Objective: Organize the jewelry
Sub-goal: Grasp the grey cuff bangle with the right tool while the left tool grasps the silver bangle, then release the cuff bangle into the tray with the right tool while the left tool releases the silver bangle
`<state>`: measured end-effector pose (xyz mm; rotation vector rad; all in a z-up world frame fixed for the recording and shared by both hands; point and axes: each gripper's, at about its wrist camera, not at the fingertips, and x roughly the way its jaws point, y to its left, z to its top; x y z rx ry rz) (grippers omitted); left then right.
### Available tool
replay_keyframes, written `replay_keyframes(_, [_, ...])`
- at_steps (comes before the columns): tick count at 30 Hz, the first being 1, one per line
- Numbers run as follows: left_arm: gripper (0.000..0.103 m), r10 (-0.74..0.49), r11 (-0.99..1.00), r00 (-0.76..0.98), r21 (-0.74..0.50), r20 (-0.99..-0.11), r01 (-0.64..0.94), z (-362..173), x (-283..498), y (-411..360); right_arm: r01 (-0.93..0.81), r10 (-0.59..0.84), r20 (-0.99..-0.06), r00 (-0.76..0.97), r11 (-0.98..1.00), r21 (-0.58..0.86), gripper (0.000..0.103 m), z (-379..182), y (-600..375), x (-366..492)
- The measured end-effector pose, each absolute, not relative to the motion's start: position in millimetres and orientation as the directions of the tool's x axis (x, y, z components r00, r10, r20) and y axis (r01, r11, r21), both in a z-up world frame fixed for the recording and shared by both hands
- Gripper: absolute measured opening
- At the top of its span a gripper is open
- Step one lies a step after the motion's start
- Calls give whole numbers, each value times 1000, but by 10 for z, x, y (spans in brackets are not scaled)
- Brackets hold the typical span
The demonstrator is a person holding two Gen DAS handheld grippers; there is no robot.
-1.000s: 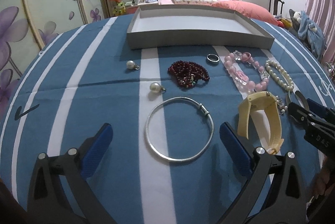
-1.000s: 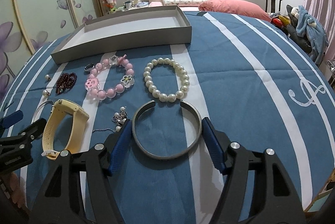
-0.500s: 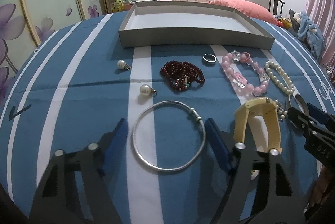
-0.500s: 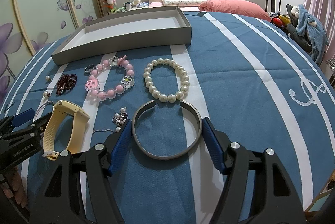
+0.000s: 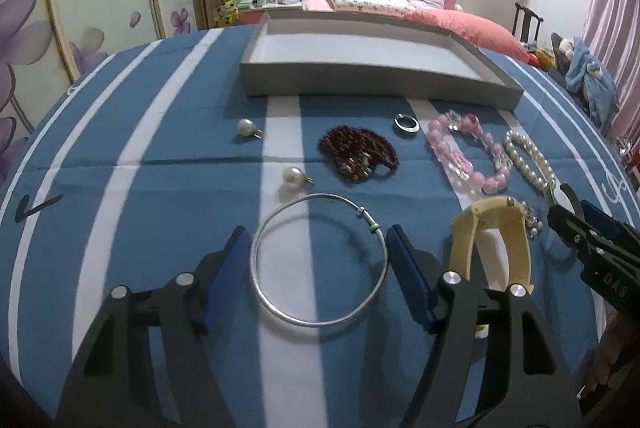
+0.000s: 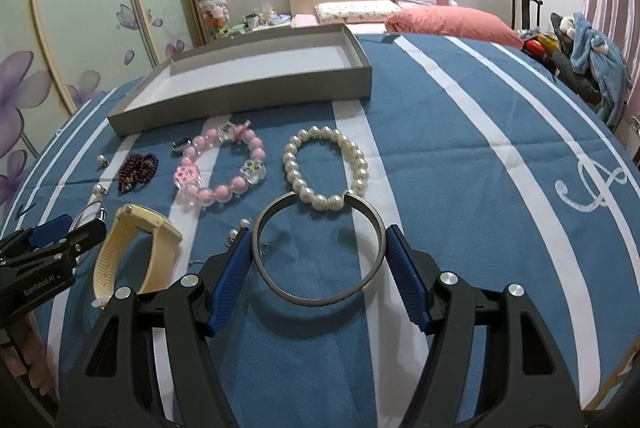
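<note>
On the blue striped cloth lies a silver bangle (image 5: 304, 320), and my left gripper (image 5: 318, 240) is shut on it, one blue pad against each side. A grey open cuff bracelet (image 6: 320, 302) lies flat too, gripped the same way by my right gripper (image 6: 318, 238). Behind them stands an empty grey tray (image 5: 360, 84), also visible in the right wrist view (image 6: 240, 96). Between tray and grippers lie two pearl pendants (image 5: 292, 177), a dark red bead bracelet (image 5: 358, 152), a ring (image 5: 406, 121), a pink bead bracelet (image 6: 220, 172), a pearl bracelet (image 6: 326, 168) and a cream watch (image 6: 136, 252).
The cream watch stands on edge between the two grippers, close to each. A small pearl trinket on a thin chain (image 6: 236, 232) lies by my right gripper's left finger. A bed and a wardrobe lie beyond the cloth's far edge.
My left gripper's jaws have come in from wide open until the pads meet the silver bangle. The right gripper has stayed on the grey cuff.
</note>
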<state>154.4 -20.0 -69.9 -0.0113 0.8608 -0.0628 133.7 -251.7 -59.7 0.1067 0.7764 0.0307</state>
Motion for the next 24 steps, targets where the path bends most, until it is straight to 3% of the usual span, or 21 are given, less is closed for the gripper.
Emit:
replay_keyframes(10, [68,-15,1000,753,-28,-658,-4,-323,1613,-8,-31,72,-607,792,996,79,67,-269,-2459,1438])
replay_keyframes(24, [68,-9,1000,890,19,-456,19,335,2107,-145,-67,78,-359,930,997,44,67,468,-2357,1913])
